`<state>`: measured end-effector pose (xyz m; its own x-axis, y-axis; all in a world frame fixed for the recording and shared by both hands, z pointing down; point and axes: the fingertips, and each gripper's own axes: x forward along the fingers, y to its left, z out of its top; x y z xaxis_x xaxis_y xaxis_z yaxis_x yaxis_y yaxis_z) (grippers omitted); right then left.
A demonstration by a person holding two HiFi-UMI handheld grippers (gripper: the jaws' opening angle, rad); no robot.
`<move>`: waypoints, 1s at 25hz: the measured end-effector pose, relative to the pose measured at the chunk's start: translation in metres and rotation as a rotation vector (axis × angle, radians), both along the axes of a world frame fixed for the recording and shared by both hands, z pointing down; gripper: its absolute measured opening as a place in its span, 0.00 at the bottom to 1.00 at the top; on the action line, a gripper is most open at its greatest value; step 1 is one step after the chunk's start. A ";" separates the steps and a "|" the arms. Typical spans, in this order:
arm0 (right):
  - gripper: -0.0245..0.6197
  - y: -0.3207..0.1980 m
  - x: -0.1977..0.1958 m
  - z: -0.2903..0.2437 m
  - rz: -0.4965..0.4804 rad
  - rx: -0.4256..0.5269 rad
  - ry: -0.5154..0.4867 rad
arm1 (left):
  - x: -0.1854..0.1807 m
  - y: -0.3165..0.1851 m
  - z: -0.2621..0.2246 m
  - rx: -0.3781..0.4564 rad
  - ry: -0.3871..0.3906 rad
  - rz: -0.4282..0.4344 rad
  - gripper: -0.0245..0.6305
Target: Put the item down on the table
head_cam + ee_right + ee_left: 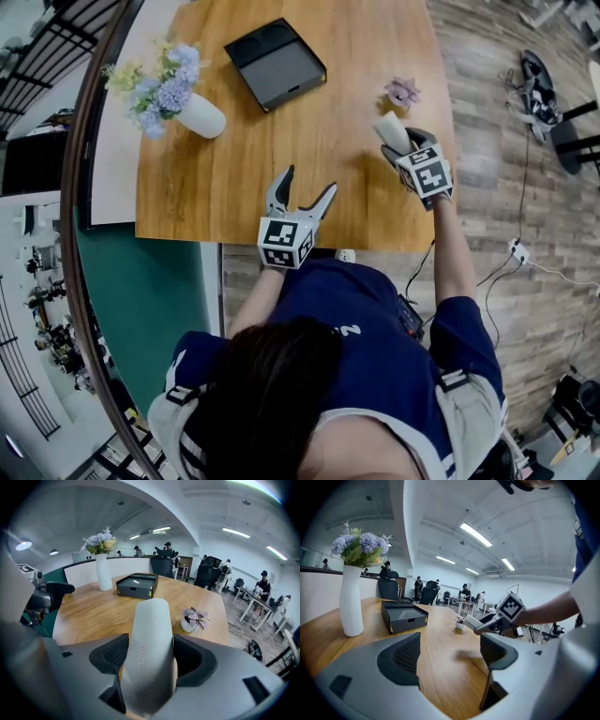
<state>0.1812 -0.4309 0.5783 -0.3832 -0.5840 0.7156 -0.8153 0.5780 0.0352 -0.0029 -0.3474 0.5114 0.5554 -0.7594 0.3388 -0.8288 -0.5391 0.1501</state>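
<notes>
Table (281,159): brown wood, top middle of the frame.
Vase (200,115): white, holds flowers, stands upper left.
Box (276,64): black, flat, top middle.
Plant (402,92): little pot, upper right.

Pale grey case (149,653), black box (276,63)

Left gripper (310,180) open-fingered, empty; right gripper (403,145) (pitched downward) tight on the item (390,129).

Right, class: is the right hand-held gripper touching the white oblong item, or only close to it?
Touching. In the right gripper view, the right hand-held gripper has both jaws pressed against the sides of the white oblong item, with no gap.
</notes>
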 end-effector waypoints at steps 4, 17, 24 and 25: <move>0.52 -0.006 -0.001 0.014 -0.016 -0.034 0.013 | -0.002 -0.002 0.005 -0.013 -0.011 0.014 0.62; 0.52 -0.020 -0.004 0.060 -0.005 -0.146 0.027 | -0.033 -0.013 0.016 -0.054 -0.035 -0.021 0.62; 0.52 -0.021 0.007 0.080 -0.015 -0.183 0.068 | -0.036 -0.009 0.028 -0.101 -0.042 0.000 0.62; 0.52 -0.021 0.006 0.081 -0.020 -0.181 0.070 | -0.037 -0.010 0.029 -0.101 -0.043 -0.002 0.62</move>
<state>0.1875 -0.4515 0.6591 -0.3393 -0.4363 0.8334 -0.8028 0.5960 -0.0148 -0.0402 -0.3570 0.5399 0.5374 -0.7213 0.4369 -0.8365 -0.5216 0.1678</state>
